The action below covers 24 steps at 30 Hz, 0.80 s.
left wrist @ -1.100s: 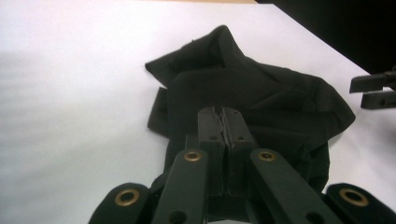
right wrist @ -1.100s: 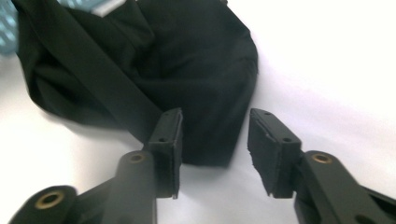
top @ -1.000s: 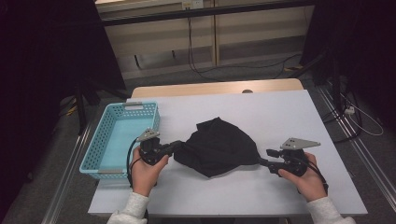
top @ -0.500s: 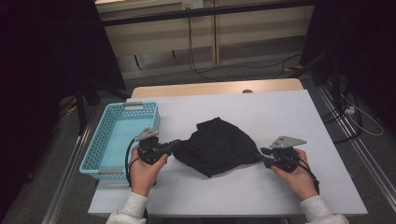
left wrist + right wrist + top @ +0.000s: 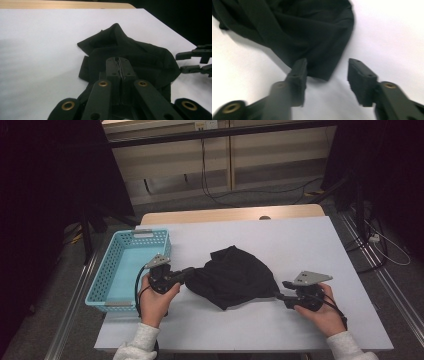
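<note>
A crumpled black cloth (image 5: 232,277) lies mid-table on the white tabletop (image 5: 300,245). My left gripper (image 5: 190,271) is at its left edge, jaws pressed together on a fold of the cloth (image 5: 140,55), as the left gripper view (image 5: 120,60) shows. My right gripper (image 5: 281,290) sits at the cloth's right corner. Its jaws have just been opening and stand apart (image 5: 327,62). The corner of the cloth (image 5: 307,30) lies loose in the gap beside one jaw, with no pad pressing on it. The right gripper (image 5: 180,63) also appears past the cloth in the left gripper view.
A light blue plastic basket (image 5: 107,265) stands on the table's left side, close behind my left hand. The table's far edge is a wooden strip (image 5: 230,214). White tabletop stretches to the right of and behind the cloth.
The cloth's right corner, drawn out toward the right gripper a second ago, now lies slacker. The right hand shifted slightly toward the cloth. The left hand stayed still.
</note>
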{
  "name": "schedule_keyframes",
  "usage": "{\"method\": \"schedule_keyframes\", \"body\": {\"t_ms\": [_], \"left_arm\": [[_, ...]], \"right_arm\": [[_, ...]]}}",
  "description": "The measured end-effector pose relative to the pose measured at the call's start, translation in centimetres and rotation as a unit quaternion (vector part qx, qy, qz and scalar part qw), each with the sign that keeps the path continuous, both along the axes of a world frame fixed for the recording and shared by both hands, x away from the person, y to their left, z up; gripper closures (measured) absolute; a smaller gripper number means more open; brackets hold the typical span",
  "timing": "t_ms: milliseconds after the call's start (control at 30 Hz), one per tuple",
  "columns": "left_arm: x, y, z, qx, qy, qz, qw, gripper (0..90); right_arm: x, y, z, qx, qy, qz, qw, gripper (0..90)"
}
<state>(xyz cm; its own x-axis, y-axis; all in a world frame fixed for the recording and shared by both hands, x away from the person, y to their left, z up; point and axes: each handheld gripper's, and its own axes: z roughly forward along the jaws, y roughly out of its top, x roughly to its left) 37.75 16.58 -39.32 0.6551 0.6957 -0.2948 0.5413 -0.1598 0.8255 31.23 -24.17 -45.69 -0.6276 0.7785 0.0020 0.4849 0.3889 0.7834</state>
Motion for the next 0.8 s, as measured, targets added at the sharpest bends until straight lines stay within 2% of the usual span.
{"method": "schedule_keyframes", "body": {"t_ms": [67,100,200,267,367,467,633,700,800], "left_arm": [[0.0,0.0,-0.1,0.003,0.002,0.0,1.0,88.4],[-0.1,0.0,-0.2,0.001,0.003,0.001,1.0,88.4],[-0.1,0.4,-0.2,-0.001,0.004,0.005,1.0,88.4],[-0.1,0.6,-0.2,-0.004,0.005,0.007,1.0,88.4],[-0.1,0.8,-0.1,-0.004,0.004,0.004,1.0,88.4],[-0.2,0.9,0.3,-0.017,0.003,0.002,0.9998,88.4],[-0.4,0.7,1.3,-0.024,-0.012,-0.006,0.9996,88.4],[-0.4,0.6,1.5,-0.027,-0.015,-0.01,0.9995,88.5],[-0.3,0.3,1.5,-0.03,-0.02,-0.012,0.9993,88.6]], "right_arm": [[0.5,0.8,-0.3,-0.022,0.003,0.0,0.9998,42.3],[0.7,1.2,-0.4,-0.033,0.0,-0.004,0.9994,44.4],[1.5,1.8,-0.5,-0.034,0.001,0.001,0.9994,47.1],[1.8,1.7,-0.6,-0.01,0.019,0.006,0.9997,63.3],[1.9,1.5,-0.5,-0.001,0.026,0.001,0.9996,83.9],[1.8,1.1,0.0,-0.004,0.038,-0.001,0.9993,85.4],[0.1,-0.3,1.8,0.04,0.038,-0.012,0.9984,85.5],[-0.5,-1.1,2.5,0.05,0.038,-0.019,0.9979,85.4],[-1.2,-2.6,3.5,0.085,0.042,-0.05,0.9943,85.4]]}}
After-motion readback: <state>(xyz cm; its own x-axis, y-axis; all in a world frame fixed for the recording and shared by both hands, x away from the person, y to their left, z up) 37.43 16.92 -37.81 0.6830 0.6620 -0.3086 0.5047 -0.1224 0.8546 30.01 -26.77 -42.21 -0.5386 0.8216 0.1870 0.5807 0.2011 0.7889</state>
